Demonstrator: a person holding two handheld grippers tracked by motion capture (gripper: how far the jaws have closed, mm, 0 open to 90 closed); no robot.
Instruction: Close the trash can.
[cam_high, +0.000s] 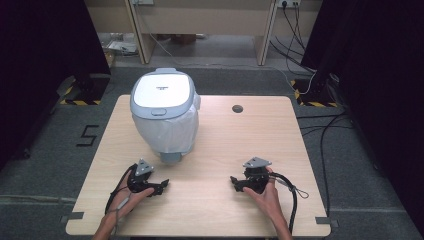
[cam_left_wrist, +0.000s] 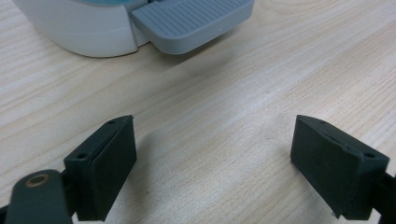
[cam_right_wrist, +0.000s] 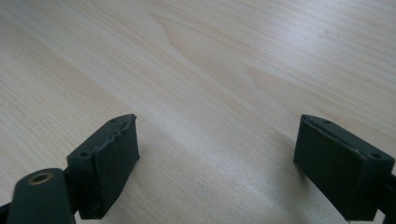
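Observation:
A white and grey pedal bin (cam_high: 165, 107) with a white liner stands on the back left of the wooden table (cam_high: 240, 145), lid down. Its grey pedal (cam_high: 171, 158) points toward the person. My left gripper (cam_high: 163, 184) rests low on the table just in front of the pedal and is open, with bare wood between its jaws. In the left gripper view the pedal (cam_left_wrist: 191, 21) and the bin's base (cam_left_wrist: 79, 35) lie ahead of the left gripper (cam_left_wrist: 215, 158). My right gripper (cam_high: 233, 181) sits at the front right, jaws pointing left. In its own view the right gripper (cam_right_wrist: 217, 158) is open over bare wood.
A round cable hole (cam_high: 237, 108) sits near the table's back edge. Cables (cam_high: 295, 195) trail from both grippers over the front of the table. Black curtains, stand feet with hazard tape (cam_high: 310, 97) and floor cables surround the table.

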